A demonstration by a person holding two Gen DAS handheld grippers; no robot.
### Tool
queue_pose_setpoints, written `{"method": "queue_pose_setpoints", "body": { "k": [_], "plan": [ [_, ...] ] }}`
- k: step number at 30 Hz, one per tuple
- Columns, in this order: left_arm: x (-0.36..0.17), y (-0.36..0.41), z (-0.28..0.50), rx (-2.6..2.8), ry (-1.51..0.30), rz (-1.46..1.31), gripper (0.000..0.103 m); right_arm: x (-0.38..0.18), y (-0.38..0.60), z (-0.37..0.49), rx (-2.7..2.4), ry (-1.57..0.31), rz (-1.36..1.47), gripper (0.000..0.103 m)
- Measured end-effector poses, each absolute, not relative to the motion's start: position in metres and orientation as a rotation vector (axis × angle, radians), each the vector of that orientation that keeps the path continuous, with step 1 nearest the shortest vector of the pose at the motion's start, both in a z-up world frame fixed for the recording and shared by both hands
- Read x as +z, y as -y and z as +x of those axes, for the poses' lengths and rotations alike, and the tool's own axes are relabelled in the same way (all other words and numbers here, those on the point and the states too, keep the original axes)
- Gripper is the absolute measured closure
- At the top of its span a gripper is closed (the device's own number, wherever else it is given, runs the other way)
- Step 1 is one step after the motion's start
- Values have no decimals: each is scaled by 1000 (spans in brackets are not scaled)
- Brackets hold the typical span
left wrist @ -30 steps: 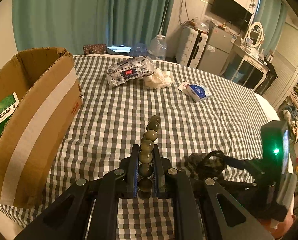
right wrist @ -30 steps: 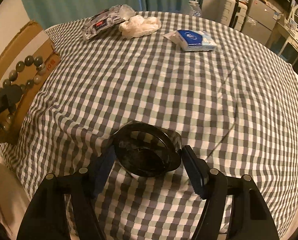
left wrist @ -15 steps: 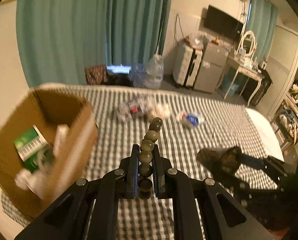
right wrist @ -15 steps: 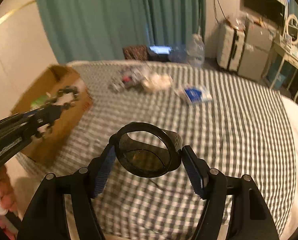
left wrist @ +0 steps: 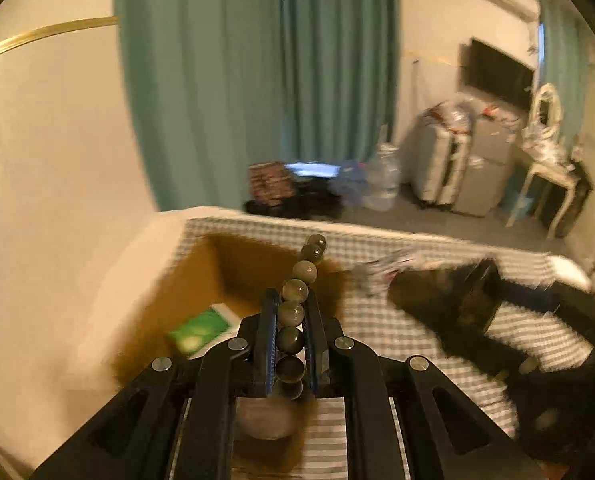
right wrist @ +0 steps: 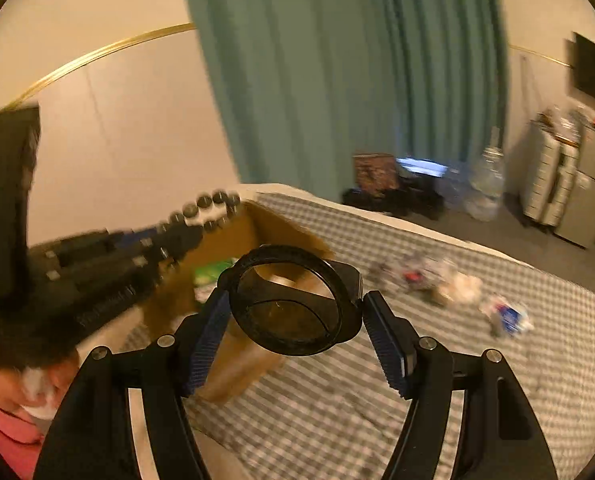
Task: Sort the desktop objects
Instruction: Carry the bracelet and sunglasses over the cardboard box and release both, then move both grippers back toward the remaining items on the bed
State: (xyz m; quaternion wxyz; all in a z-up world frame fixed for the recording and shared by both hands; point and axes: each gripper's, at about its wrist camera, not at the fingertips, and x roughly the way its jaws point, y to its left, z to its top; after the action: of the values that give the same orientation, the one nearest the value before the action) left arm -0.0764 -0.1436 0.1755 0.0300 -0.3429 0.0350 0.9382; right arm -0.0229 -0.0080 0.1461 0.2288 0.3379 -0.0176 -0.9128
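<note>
Both loads have been lifted from the bed toward the cardboard box (left wrist: 201, 276); the bead bracelet (left wrist: 293, 312) is pinched by the left tongs (left wrist: 291, 344), the round black case (right wrist: 293, 304) clamped by the right tongs (right wrist: 297, 336); release is best delayed until each is squarely above the opening.

Both grippers are lifted well off the checked tablecloth (right wrist: 437, 380) versus a second ago. The left gripper (left wrist: 291, 316), carrying the bead bracelet (left wrist: 297, 292), now sits over the cardboard box (left wrist: 201, 280) opening. The right gripper (right wrist: 297, 320) brings the black round container (right wrist: 293, 300) toward the box; views blurred.
</note>
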Motion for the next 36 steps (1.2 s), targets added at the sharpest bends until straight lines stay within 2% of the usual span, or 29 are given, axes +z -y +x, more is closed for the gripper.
{"method": "queue_pose_setpoints", "body": {
  "k": [6, 11, 13, 14, 15, 16, 17, 18, 25, 27, 36],
  "plan": [
    [129, 197, -95, 2895, -48, -1227, 92, 130, 68, -60, -2436, 5, 949, 35],
    [101, 203, -104, 2859, -47, -1289, 92, 106, 94, -90, -2411, 3, 1018, 35],
    [92, 204, -106, 2849, -44, -1302, 88, 98, 101, -98, -2414, 20, 1033, 34],
    [88, 204, -108, 2852, -46, -1303, 80, 95, 102, -101, -2414, 34, 1043, 34],
    [86, 204, -108, 2859, -57, -1300, 58, 92, 102, -107, -2410, 52, 1053, 34],
    [84, 204, -109, 2871, -73, -1302, 42, 91, 102, -109, -2410, 64, 1050, 34],
    [84, 203, -107, 2898, -94, -1293, 21, 92, 102, -111, -2416, 72, 1046, 30],
    [86, 203, -103, 2940, -115, -1252, 18, 96, 102, -109, -2441, 76, 1040, 25],
    [102, 186, -82, 2941, -148, -1153, 12, 109, 53, -85, -2554, 140, 953, 25],
    [108, 171, -76, 2930, -157, -1121, 7, 113, 28, -74, -2607, 173, 937, 25],
    [106, 73, -62, 2791, -96, -1023, 4, 102, -104, -23, -2883, 258, 942, 25]
  ]
}}
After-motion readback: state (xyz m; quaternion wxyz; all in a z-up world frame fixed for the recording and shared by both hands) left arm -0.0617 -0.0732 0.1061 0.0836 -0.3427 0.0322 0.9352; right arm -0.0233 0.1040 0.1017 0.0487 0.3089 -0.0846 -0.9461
